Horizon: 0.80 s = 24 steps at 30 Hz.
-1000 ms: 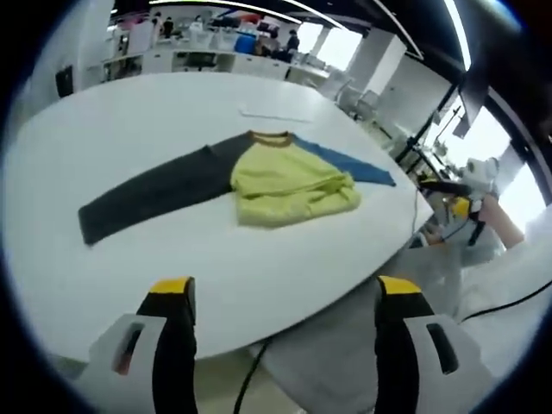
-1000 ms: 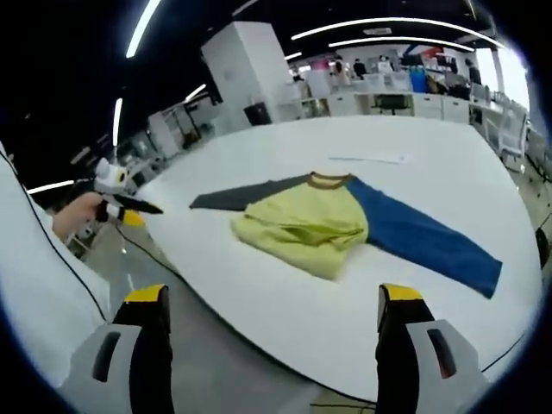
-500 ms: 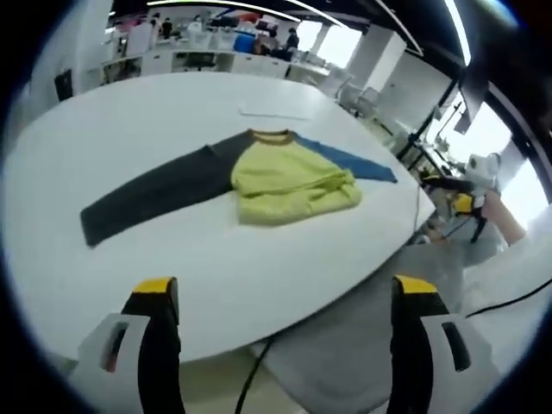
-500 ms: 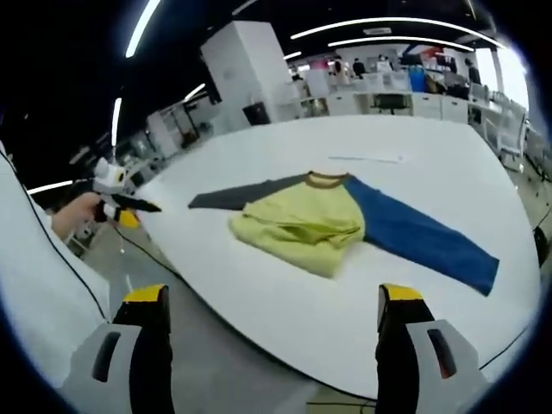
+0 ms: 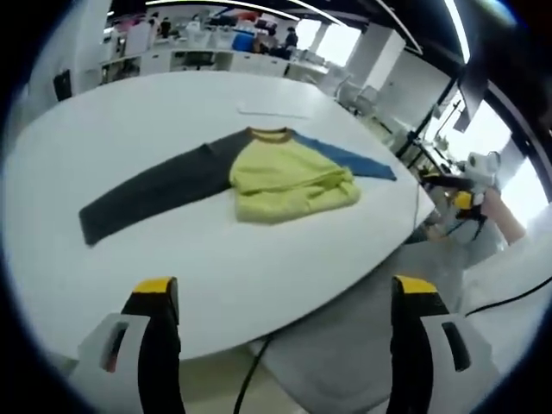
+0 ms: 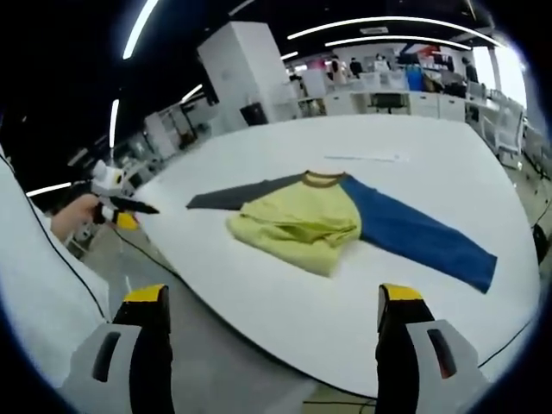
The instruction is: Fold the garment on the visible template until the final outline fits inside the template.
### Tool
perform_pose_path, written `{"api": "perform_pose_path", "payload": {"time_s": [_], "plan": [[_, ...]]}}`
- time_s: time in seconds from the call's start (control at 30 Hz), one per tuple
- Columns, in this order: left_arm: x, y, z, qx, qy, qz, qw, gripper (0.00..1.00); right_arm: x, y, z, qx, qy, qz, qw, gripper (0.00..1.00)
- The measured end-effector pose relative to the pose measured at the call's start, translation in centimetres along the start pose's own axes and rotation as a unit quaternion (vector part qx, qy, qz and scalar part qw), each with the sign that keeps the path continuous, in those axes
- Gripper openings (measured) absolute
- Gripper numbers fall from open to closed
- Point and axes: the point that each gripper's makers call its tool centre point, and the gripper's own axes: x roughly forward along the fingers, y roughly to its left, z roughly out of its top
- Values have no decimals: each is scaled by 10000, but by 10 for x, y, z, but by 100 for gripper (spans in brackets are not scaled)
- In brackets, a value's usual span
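Left gripper view: jaws of left gripper (image 5: pixel 285 302) wide apart, yellow-tipped, holding nothing, hovering off the near edge of a big white table (image 5: pixel 129 112). On the table, well ahead, a shirt (image 5: pixel 280 177): yellow-green body bunched and folded up on itself, brown collar on the far side, dark grey sleeve (image 5: pixel 147 194) stretched flat to the left, blue sleeve (image 5: pixel 349 160) reaching right toward the table edge. Beyond the collar, a thin pale strip (image 5: pixel 274 113) flat on the table. At far right, off the table, a hand (image 5: pixel 498 211) with the other gripper (image 5: pixel 457 185). Shelves and desks in the background.

Right gripper view: right gripper (image 6: pixel 269 306) likewise spread open, empty, below the table edge (image 6: pixel 259 328). Shirt (image 6: pixel 297 224) lying mid-table, blue sleeve (image 6: pixel 418 241) laid out to the right, grey sleeve (image 6: pixel 237 196) to the left, yellow body rumpled near the edge. Pale strip (image 6: pixel 362 158) past the collar. At left, a hand (image 6: pixel 73 216) gripping the left gripper (image 6: pixel 121 203), well off the table. Template outline not discernible on the white surface.
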Motion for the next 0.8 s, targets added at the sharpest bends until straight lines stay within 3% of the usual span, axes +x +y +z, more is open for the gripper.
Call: {"api": "perform_pose_path", "payload": {"time_s": [0.8], "plan": [[11, 2, 7, 12, 23, -68, 10000, 100, 15, -5, -3, 44, 118, 16, 9999, 96]]}}
